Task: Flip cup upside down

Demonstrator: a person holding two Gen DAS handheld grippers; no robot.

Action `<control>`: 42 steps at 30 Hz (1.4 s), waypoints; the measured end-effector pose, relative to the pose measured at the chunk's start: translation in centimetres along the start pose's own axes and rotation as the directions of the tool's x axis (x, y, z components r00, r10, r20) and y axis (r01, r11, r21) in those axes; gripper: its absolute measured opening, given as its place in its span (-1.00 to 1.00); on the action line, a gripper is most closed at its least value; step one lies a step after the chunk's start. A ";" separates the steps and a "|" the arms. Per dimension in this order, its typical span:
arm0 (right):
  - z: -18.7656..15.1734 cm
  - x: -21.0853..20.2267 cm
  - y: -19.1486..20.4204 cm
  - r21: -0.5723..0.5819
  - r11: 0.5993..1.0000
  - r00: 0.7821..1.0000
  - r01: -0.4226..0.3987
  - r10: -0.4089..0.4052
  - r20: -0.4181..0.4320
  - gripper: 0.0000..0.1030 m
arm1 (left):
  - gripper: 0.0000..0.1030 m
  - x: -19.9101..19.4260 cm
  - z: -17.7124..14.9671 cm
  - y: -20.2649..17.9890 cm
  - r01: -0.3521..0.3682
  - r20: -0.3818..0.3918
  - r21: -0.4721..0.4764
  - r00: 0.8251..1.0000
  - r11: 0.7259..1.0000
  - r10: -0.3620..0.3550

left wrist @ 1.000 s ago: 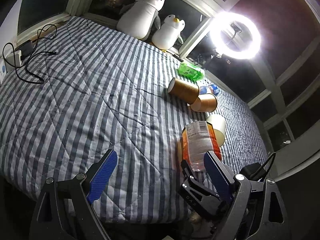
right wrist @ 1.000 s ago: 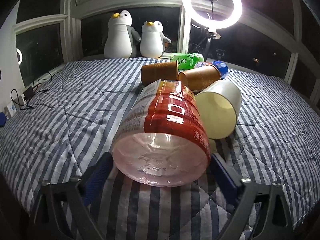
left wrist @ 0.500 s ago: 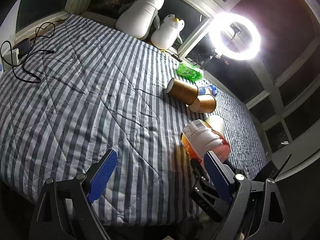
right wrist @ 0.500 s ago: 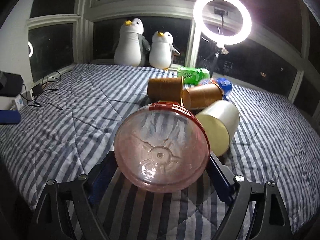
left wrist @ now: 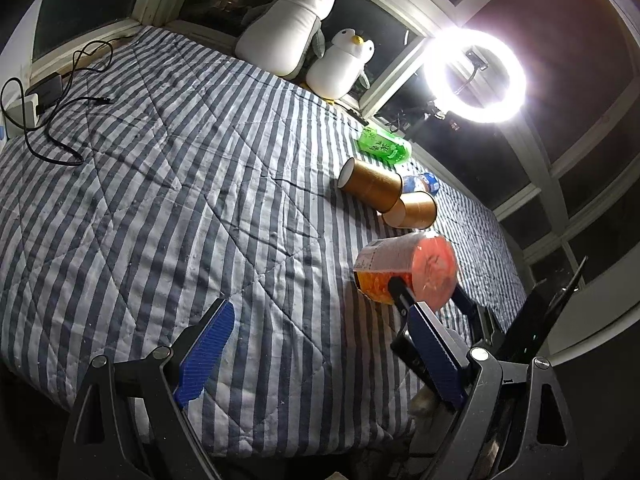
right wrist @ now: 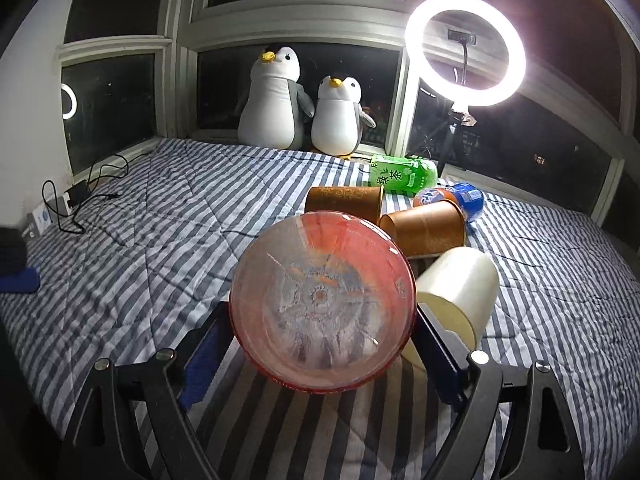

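Note:
My right gripper is shut on a clear red-labelled cut bottle cup, base toward the camera, tipped up off the striped bed. In the left wrist view the same cup sits in the right gripper's fingers, mouth pointing down toward the bed. My left gripper is open and empty over the bed's near edge. Two brown paper cups and a cream cup lie on their sides behind it.
A green bottle and a blue-capped bottle lie beyond the cups. Two plush penguins sit at the window. A ring light glares at right. A charger and cables lie at the left edge.
My right gripper has lifted and tilted the red-labelled cup from lying on its side toward mouth-down, base now facing the camera. The left gripper stayed open and drew back slightly.

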State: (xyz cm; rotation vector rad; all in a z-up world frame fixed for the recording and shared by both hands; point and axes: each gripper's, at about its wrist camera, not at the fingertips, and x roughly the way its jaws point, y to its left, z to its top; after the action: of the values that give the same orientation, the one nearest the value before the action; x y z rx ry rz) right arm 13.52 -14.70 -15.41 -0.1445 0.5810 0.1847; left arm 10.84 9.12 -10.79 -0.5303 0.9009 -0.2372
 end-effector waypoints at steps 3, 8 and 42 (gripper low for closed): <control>0.6 0.6 -0.2 0.007 1.000 1.000 -0.010 0.010 -0.006 0.65 | 0.76 0.1 0.0 -0.1 -0.003 0.000 0.004 1.000 1.000 0.003; 1.0 1.2 -0.6 0.022 1.000 1.000 -0.019 0.019 -0.007 0.65 | 0.76 0.3 0.0 -0.5 -0.008 0.002 0.016 1.000 1.000 0.008; -0.5 -4.3 -4.5 0.157 0.987 1.000 -0.024 0.026 -0.010 0.73 | 0.85 -3.3 -3.2 -8.2 -0.265 0.258 0.292 0.947 0.919 0.191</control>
State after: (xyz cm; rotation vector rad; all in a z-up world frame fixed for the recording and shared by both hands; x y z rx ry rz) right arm 10.72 -19.79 -13.08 0.0138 0.6075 0.1618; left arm 6.49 2.46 -5.80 -0.1382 0.6775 -0.1041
